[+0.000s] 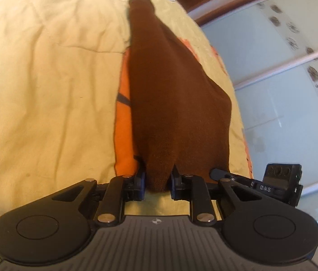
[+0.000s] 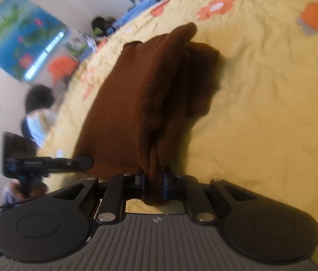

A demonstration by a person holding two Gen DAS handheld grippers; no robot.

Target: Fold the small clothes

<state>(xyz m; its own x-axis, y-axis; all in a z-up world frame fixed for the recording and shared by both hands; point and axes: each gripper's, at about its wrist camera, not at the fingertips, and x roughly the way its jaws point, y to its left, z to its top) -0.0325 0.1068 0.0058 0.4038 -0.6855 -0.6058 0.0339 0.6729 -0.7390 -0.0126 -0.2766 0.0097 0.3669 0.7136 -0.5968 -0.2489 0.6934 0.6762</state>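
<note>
- Left gripper (image 1: 157, 180): jaws pinching the near edge of a dark brown knitted garment (image 1: 170, 103).
- Right gripper (image 2: 154, 186): jaws pinching a bunched fold of the same brown garment (image 2: 140, 103).
- Garment lifted at the gripped end, far end trailing on a pale yellow bedsheet with orange flower prints (image 2: 260, 117).
</note>
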